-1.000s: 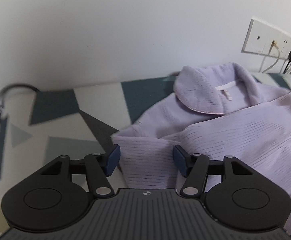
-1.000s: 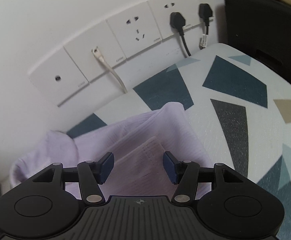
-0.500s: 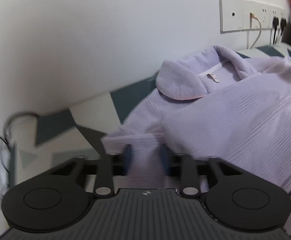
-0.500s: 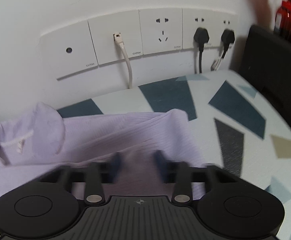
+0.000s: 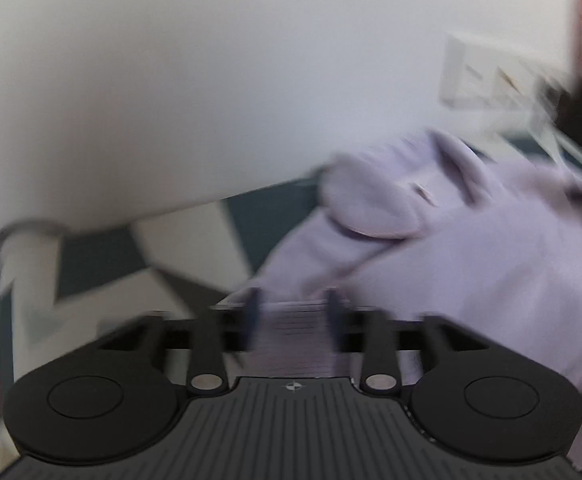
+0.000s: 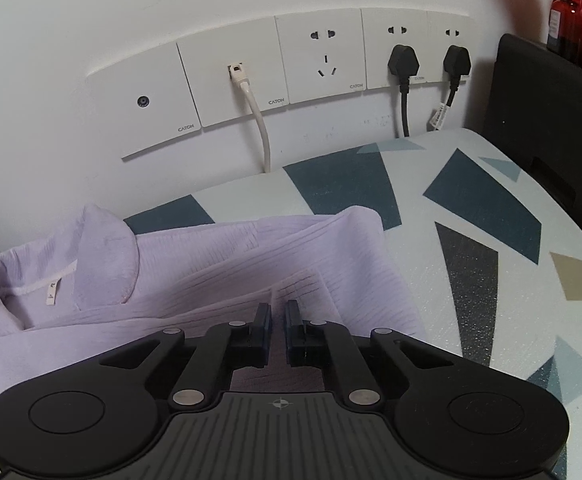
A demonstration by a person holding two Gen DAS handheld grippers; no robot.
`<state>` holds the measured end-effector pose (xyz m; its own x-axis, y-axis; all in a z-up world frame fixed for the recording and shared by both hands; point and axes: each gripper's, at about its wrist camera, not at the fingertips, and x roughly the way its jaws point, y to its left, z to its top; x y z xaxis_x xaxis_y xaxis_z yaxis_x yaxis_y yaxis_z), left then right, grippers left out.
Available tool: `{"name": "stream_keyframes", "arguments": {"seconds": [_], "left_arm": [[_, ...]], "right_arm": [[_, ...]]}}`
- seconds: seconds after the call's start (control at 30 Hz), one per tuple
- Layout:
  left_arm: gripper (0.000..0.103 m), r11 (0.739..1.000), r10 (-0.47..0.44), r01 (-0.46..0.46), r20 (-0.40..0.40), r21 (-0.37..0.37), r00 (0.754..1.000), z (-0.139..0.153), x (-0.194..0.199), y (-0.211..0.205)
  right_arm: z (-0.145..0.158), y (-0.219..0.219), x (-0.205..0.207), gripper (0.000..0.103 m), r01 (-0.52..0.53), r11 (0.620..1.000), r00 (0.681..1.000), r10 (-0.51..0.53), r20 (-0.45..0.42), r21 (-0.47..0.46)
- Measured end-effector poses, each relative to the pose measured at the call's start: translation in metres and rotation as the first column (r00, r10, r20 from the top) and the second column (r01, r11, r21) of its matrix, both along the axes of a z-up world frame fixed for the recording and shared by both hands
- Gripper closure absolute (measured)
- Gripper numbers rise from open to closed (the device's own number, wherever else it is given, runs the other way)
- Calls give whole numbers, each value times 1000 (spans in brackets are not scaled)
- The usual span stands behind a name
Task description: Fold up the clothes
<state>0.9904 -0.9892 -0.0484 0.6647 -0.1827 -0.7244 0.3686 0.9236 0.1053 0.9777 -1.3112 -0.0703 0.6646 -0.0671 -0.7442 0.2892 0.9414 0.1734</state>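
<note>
1. A second ago both tongs stood wide over the lilac shirt; since then the right gripper (image 6: 277,322) has drawn its jaws in until only a thin slot remains, with a fold of fabric pinched in it.
2. The left gripper (image 5: 291,320) went nearly closed half a second back, and its jaws are now opening again, with the ribbed hem of the shirt lying between them. That view is badly smeared, so I cannot be sure whether the pads touch the cloth, though they seem to stand off it.
3. The lilac shirt (image 6: 211,264) lies spread on the table (image 6: 491,216), which has a pale top printed with teal, grey and tan shapes. Its collar (image 6: 107,256), with a small white label inside the neck, lies toward the wall on the left of the right wrist view.
4. The right gripper has hold of the shirt at a turned-back edge, near the garment's right-hand border, beside bare tabletop.
5. In the left wrist view the collar (image 5: 375,204) sits beyond and to the right of the gripper, and the cloth runs off the right edge.
6. Behind the table a row of white wall sockets (image 6: 279,76) carries one white cable (image 6: 257,120) and two black plugs (image 6: 403,60).
7. A dark box-like object (image 6: 547,120) stands at the table's far right end.
</note>
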Motion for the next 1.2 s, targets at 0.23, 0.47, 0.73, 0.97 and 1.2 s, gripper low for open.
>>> {"name": "stream_keyframes", "arguments": {"seconds": [0.23,0.47,0.73,0.97,1.2], "left_arm": [[42,988,-143,147,-63,48,988,-13,12,-6],[53,978,-192,197,-74,68,979,-17,12,-10],[94,978,-177,174,15,115,984,-9,-14,-21],[95,997,74,-75,31,23,997,1,-4,23],[74,972,234,-234,-7,-21,972,-5,-1,42]], "right_arm": [[-2,-3,-1,87,40,997,999,-40,1,63],[3,12,5,67,36,996,999,-34,-19,76],[3,8,3,66,56,992,998,-54,-17,111],[9,4,-2,66,84,988,996,-85,4,127],[17,-20,-26,50,271,936,949,-299,102,226]]}}
